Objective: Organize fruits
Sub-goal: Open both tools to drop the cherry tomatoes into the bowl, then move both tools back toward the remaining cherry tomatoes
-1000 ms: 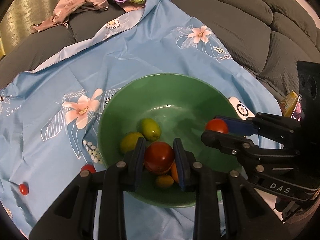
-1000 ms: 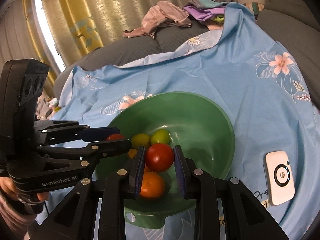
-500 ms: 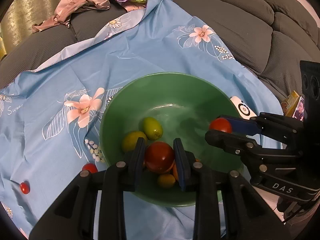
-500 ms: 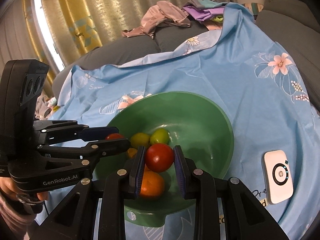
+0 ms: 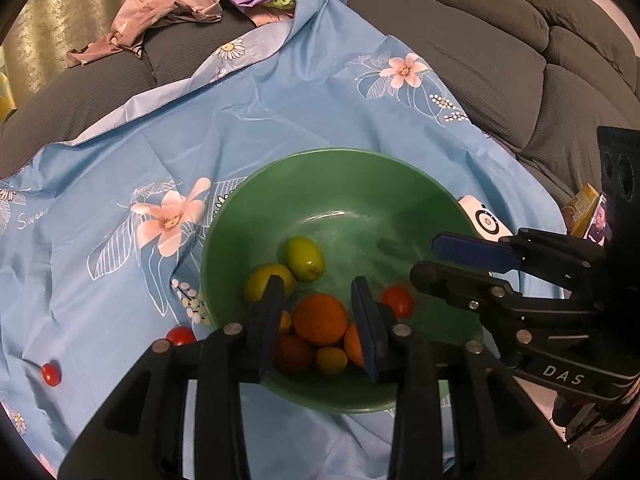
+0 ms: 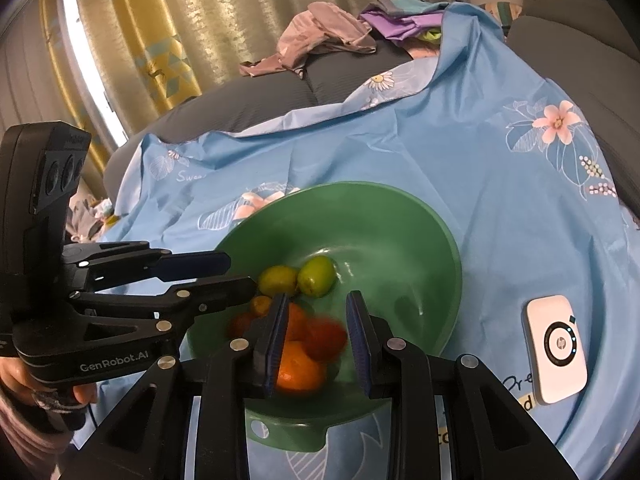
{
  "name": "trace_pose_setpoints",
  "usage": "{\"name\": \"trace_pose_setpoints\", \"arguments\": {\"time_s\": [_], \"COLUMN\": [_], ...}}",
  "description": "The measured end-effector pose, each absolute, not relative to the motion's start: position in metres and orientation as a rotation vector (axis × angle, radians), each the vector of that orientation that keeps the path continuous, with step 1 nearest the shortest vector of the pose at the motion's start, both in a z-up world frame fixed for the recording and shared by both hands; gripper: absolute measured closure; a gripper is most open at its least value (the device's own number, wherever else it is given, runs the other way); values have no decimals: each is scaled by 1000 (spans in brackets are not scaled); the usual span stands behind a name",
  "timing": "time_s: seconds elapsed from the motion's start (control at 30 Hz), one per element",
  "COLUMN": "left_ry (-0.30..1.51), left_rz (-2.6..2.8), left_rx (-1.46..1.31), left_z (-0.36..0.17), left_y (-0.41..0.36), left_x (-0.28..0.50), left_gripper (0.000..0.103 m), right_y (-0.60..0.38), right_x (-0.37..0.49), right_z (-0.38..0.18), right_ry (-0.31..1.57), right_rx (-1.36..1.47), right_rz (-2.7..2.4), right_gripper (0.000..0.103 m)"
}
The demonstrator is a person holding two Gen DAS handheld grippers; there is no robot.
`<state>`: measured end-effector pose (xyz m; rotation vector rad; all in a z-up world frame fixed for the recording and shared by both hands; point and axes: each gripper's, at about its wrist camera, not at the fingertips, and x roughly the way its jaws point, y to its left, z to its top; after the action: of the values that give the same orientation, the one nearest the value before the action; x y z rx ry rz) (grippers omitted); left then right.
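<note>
Both grippers, left (image 5: 318, 320) and right (image 6: 316, 334), now spread, empty; released tomatoes (image 6: 325, 338) in green bowl (image 5: 360, 168).

fruits (image 5: 319, 319) in bowl (image 5: 344, 168), bowl on cloth (image 5: 280, 112)

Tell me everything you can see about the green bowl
The green bowl is wide, deep and round, glossy like plastic, with a small tab with a hole at its near rim. It sits upright on the blue floral cloth, beside a white device. Inside lie two green fruits, oranges, smaller yellow fruits and red tomatoes, one blurred. Both grippers hang open above it, not touching it.
</note>
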<state>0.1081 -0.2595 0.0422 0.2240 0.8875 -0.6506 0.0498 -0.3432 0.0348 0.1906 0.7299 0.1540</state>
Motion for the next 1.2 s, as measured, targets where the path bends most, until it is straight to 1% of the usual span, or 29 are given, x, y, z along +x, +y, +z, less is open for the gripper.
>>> {"name": "trace_pose_setpoints", "arguments": {"time_s": [0.1, 0.2, 0.23, 0.3, 0.37, 0.4, 0.43, 0.47, 0.53, 0.6, 0.63, 0.67, 0.87, 1.2], "left_ry": [887, 884, 882, 880, 880, 878, 878, 877, 876, 877, 879, 878, 912, 933], "left_rz": [-645, -639, -635, -631, -623, -620, -616, -612, -598, -589, -577, -567, -486, -292], "left_rx": [223, 220, 219, 216, 217, 218, 218, 218, 218, 213, 211, 208, 162, 33], "left_z": [42, 44, 44, 45, 45, 45, 46, 46, 47, 48, 48, 48, 39, 31], "left_y": [-258, -258, -257, -257, -256, -255, -254, -253, -250, -247, -244, -241, -197, -95], "left_x": [108, 107, 107, 107, 106, 106, 105, 105, 104, 102, 100, 98, 77, 13], "left_gripper": [65, 58, 53, 49, 43, 42, 39, 32, 27, 22, 16, 14, 9, 9], "right_y": [-343, -343, -343, -343, -343, -343, -343, -343, -344, -344, -344, -344, -334, -283], "right_x": [50, 50, 49, 49, 50, 50, 50, 50, 49, 49, 47, 46, 34, 12], "right_z": [35, 35, 35, 34, 35, 35, 34, 34, 34, 34, 34, 35, 39, 52], "right_ry": [728, 729, 729, 728, 729, 730, 732, 733, 740, 743, 742, 741, 728, 717], "right_rx": [188, 187, 186, 187, 187, 187, 186, 186, 188, 191, 192, 194, 197, 150], "right_rz": [151, 150, 150, 151, 150, 149, 146, 144, 145, 139, 136, 134, 164, 283], "right_gripper": [72, 72, 72, 72, 72, 72, 72, 72, 72, 64, 63, 63, 62, 62]}}
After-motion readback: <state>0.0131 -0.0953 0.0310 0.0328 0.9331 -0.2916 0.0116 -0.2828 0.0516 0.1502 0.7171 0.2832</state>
